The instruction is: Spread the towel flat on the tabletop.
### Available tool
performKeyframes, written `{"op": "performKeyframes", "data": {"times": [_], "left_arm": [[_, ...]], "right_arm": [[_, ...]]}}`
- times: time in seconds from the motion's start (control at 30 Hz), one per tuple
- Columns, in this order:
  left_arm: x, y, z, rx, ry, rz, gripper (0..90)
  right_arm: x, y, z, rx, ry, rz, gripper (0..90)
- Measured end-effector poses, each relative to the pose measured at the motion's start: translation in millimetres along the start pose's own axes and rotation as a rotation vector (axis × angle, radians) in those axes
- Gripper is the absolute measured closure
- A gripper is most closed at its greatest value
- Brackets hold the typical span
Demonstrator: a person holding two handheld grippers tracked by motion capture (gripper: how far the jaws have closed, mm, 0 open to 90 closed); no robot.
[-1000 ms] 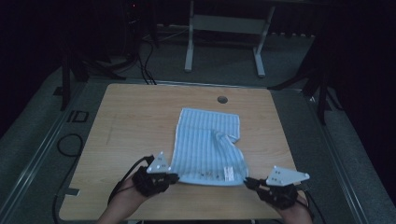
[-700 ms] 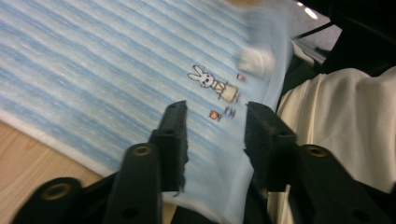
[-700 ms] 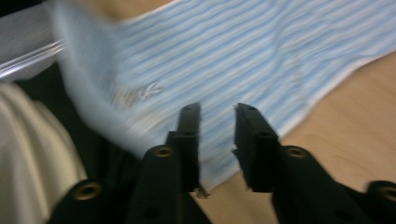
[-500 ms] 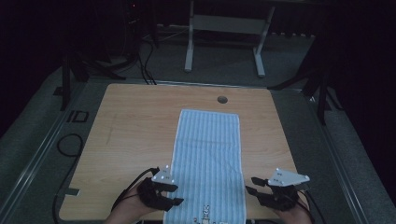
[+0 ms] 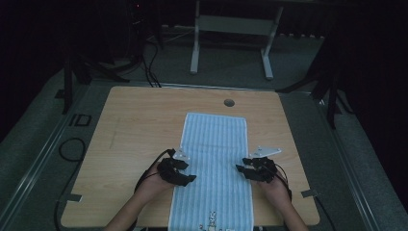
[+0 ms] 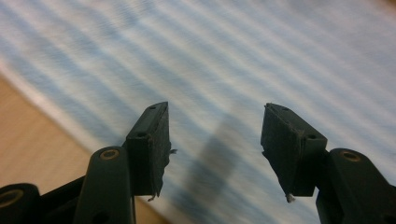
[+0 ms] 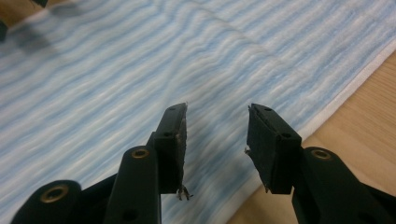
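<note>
**Striped Towel Lying Flat, Both Grippers Letting Go**

The blue-and-white striped towel [image 5: 215, 168] is lying flat in the middle of the wooden table [image 5: 130, 125]. Its long side is running from the person's edge of the table straight toward the far edge, where a small round hole [image 5: 229, 102] is sitting. Its thin stripes are running the same long way. The near end is hanging at the table's front edge.

On the left, the left gripper [image 5: 188, 177] is hovering over the towel's left edge. Its jaws have just been opening and are standing apart with nothing between them. In the left gripper view the fingers [image 6: 152, 140] are showing a clear gap, with the striped towel [image 6: 224, 70] below.

On the right, the right gripper [image 5: 240, 169] is hovering at the towel's right edge. Its jaws are apart too, with nothing pinched.

A second ago the towel was bunched up and folded over, and the grippers were closed near its front corners. Now it is spread out long and smooth, and both grippers are sitting farther up its sides.

Near the towel's front end there is a small dark mark [image 5: 210, 222], too tiny to read.
</note>
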State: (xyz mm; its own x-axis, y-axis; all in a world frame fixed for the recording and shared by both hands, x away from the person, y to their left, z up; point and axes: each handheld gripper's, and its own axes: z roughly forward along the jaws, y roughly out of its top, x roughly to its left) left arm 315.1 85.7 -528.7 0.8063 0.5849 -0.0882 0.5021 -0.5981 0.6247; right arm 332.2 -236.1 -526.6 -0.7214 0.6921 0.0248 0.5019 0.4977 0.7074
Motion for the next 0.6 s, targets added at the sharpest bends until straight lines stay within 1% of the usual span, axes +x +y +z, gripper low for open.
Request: {"op": "performKeyframes", "data": {"times": [0.03,0.07,0.1,0.13,0.17,0.2,0.23,0.3,0.4,0.47,0.57,0.6], "left_arm": [[2.8,-0.1,3.3,0.009,-0.007,-0.008,42.4],[4.9,-0.2,6.2,0.018,0.009,-0.01,42.4],[7.1,-0.6,8.7,0.018,0.015,-0.014,42.4],[9.3,-0.8,11.3,0.027,0.006,-0.025,42.4],[10.1,-1.0,13.6,0.033,0.008,-0.028,42.4],[10.1,-1.1,15.3,0.029,0.009,-0.026,42.4],[10.4,-0.4,15.9,0.027,0.004,-0.031,42.4],[10.4,1.9,17.0,0.032,0.001,-0.033,42.3],[10.5,5.5,20.1,0.03,-0.003,-0.034,42.3],[9.7,9.2,23.0,0.031,-0.008,-0.035,41.7],[7.9,15.3,28.4,0.029,-0.016,-0.026,40.4],[7.4,17.2,29.8,0.031,-0.012,-0.023,40.4]], "right_arm": [[-2.2,0.2,4.3,0.006,-0.008,0.006,58.1],[-4.2,0.1,8.4,0.011,-0.014,0.011,58.1],[-6.1,-0.1,12.7,0.022,-0.014,0.019,58.0],[-7.6,-0.7,17.1,0.037,-0.019,0.023,57.5],[-8.4,-1.7,21.3,0.051,-0.034,0.021,56.4],[-9.2,-3.1,25.0,0.061,-0.045,0.021,55.0],[-10.0,-4.1,25.9,0.043,-0.045,0.02,54.8],[-11.3,-3.3,25.9,0.049,-0.06,0.027,54.1],[-14.6,-3.0,25.8,0.053,-0.074,0.011,51.9],[-20.1,-3.4,25.3,0.054,-0.081,0.018,51.5],[-30.1,-4.1,24.0,0.054,-0.088,0.034,51.6],[-34.9,-4.4,23.2,0.056,-0.092,0.04,51.5]]}}
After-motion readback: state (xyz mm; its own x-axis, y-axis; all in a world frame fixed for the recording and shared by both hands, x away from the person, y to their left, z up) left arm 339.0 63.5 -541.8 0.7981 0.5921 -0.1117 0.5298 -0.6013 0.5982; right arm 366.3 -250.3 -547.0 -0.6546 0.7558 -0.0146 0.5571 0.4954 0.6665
